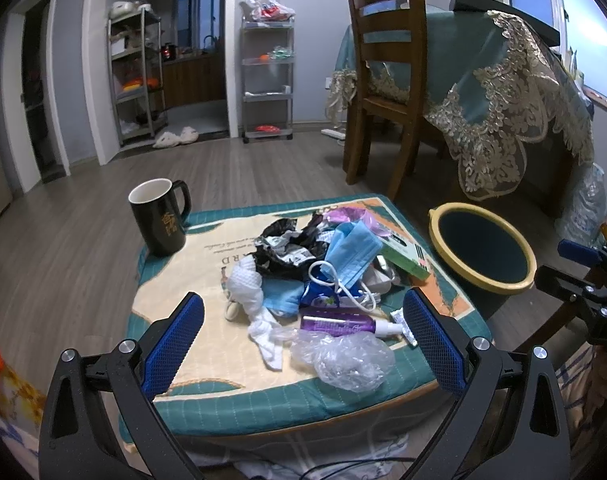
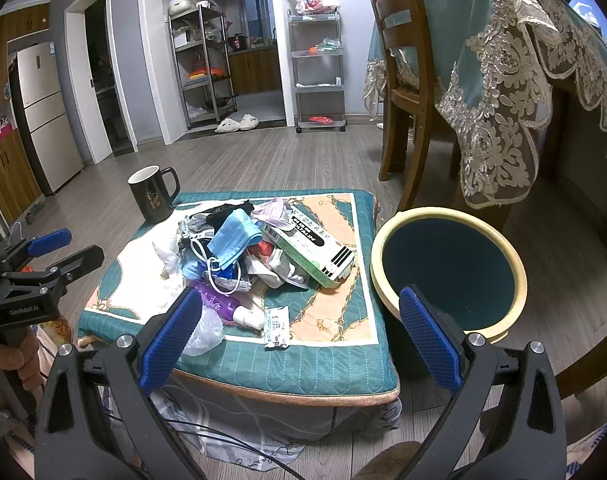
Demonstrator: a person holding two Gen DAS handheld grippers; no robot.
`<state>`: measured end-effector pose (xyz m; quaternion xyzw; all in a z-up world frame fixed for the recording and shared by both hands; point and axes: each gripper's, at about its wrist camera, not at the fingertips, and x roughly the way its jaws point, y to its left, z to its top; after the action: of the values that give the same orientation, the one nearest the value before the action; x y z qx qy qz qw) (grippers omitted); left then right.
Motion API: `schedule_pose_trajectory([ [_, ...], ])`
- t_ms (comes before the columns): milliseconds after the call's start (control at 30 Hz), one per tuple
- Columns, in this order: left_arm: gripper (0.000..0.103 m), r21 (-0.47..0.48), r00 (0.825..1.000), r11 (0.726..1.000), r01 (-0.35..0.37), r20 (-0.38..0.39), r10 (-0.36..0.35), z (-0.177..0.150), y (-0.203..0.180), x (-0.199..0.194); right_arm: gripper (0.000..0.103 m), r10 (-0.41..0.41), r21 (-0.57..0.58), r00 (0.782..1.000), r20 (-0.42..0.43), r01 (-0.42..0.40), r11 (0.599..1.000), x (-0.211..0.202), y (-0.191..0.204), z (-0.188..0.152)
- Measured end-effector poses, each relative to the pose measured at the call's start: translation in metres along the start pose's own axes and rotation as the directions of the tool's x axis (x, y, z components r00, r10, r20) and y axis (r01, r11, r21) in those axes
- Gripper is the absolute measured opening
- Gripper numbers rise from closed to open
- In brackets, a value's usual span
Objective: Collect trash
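On the low surface (image 1: 239, 396) covered by a quilted teal and cream cloth, as seen by the left wrist camera, a loose heap of trash is spread out: a crumpled clear plastic bag (image 1: 343, 360) lies nearest, a purple spray bottle (image 1: 343, 325) on its side just behind it, then white crumpled tissue (image 1: 249, 292), a blue face mask (image 1: 353, 254) on top of the heap, and a green and white cardboard box (image 1: 403, 252) at the far right. A black mug with a white inside (image 1: 161, 218) stands upright at the far left corner, apart from the heap. The left claw (image 1: 303, 344) is held wide open and empty, with its blue pads on either side of the near trash. The round dark bin with a yellow rim (image 1: 483, 250) stands on the floor just right of the surface.

From the right wrist camera, the right claw (image 2: 299, 336) is likewise seen spread wide with nothing between its pads, above the near right part of the surface (image 2: 303, 364). A small white packet (image 2: 276, 326) lies alone near the front edge, and the bin (image 2: 447, 272) is close at the right, its mouth unobstructed. The box (image 2: 311, 250) is propped on the heap.

A clean first pick is judged to be the lone packet or the clear bag, since neither is tangled with the rest. The pads should be lowered fully around one item before being closed, the mug left untouched, and the item released only once well over the bin mouth.
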<state>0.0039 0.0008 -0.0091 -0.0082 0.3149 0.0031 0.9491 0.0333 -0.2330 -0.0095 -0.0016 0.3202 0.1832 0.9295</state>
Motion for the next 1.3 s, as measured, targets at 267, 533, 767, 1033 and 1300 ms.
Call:
schedule_pose_trajectory([
  [267,0.099,-0.001,1.0,1.0,0.0,0.0,0.0,0.0003,0.0007,0.0002,0.097,0.001,0.001,1.0,0.006,-0.001,1.0,-0.0019,0.0002,0.002],
  [533,0.099,0.0,1.0,1.0,0.001,0.0,-0.001,0.0,0.0009,0.0004,0.097,0.001,0.0,1.0,0.008,-0.001,1.0,-0.0043,0.0004,0.004],
  [767,0.099,-0.001,1.0,1.0,0.001,0.0,-0.001,-0.0001,0.0011,0.0008,0.097,0.002,0.0,1.0,0.01,-0.002,1.0,-0.0027,0.0005,0.0028],
  [1033,0.099,-0.002,1.0,1.0,0.001,0.0,-0.001,0.0,0.0009,0.0004,0.097,0.003,0.0,1.0,0.011,-0.003,1.0,-0.0031,-0.0002,0.0028],
  [1300,0.099,-0.002,1.0,1.0,0.003,-0.001,-0.003,-0.0004,0.001,0.0007,0.097,0.002,-0.001,1.0,0.012,-0.002,1.0,-0.0037,-0.0001,0.0034],
])
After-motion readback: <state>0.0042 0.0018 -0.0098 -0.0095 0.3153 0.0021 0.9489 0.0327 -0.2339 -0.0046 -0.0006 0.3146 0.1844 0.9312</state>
